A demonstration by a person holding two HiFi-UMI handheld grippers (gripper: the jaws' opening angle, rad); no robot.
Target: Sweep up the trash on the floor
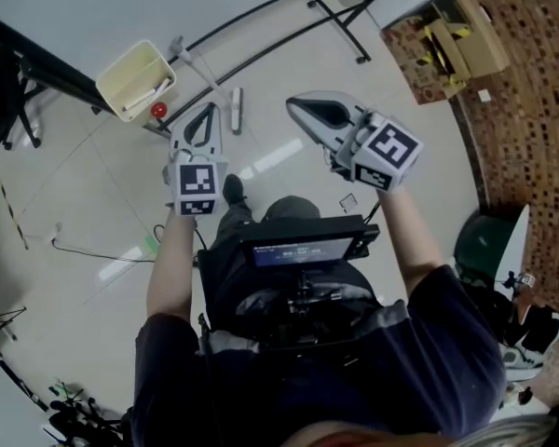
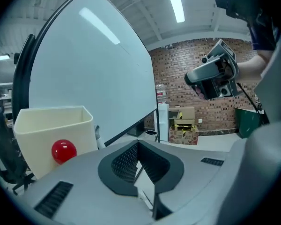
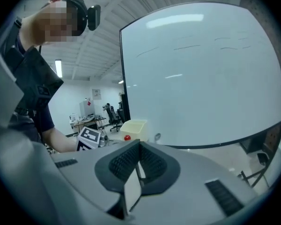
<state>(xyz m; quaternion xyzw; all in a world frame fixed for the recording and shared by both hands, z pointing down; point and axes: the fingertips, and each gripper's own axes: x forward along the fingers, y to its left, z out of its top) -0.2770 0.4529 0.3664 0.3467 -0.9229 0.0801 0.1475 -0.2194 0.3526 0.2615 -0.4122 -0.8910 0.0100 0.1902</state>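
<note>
A cream open-topped container (image 1: 138,80) stands on the pale floor at the upper left, with a small red ball (image 1: 158,111) against its near side. My left gripper (image 1: 203,119) is shut and empty, just right of the ball. My right gripper (image 1: 309,110) is further right, also shut with nothing between its jaws. In the left gripper view the container (image 2: 54,125) and ball (image 2: 63,151) sit close on the left, beyond the shut left gripper (image 2: 139,146). From the right gripper (image 3: 139,149), the container (image 3: 133,127) and ball (image 3: 127,138) look small and farther off.
A large whiteboard (image 3: 201,74) on a black stand (image 1: 340,21) rises behind the container. A pale long-handled tool (image 1: 236,108) lies on the floor by the left gripper. Cardboard boxes (image 1: 456,45) sit by the brick wall, a dark green bin (image 1: 489,240) at the right.
</note>
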